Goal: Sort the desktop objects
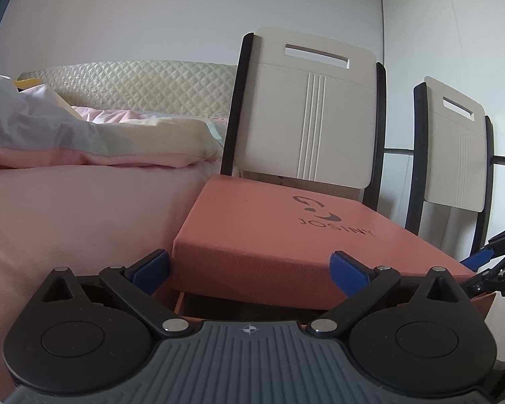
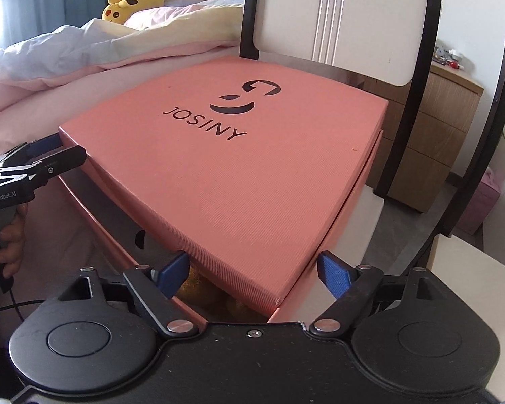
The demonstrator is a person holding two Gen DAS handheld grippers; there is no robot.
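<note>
Nearest us, the right gripper stands wide open, its blue pads either side of the near corner of the lid, gripping nothing we can see. Our left gripper is likewise spread wide at another edge of the lid, pads just beside it, and we cannot tell whether they touch. The salmon lid, marked JOSINY, sits tilted and askew over the box, leaving a dark gap at the near side. The box rests on a chair seat. A bed lies just left of it, with a yellow plush far back.
</note>
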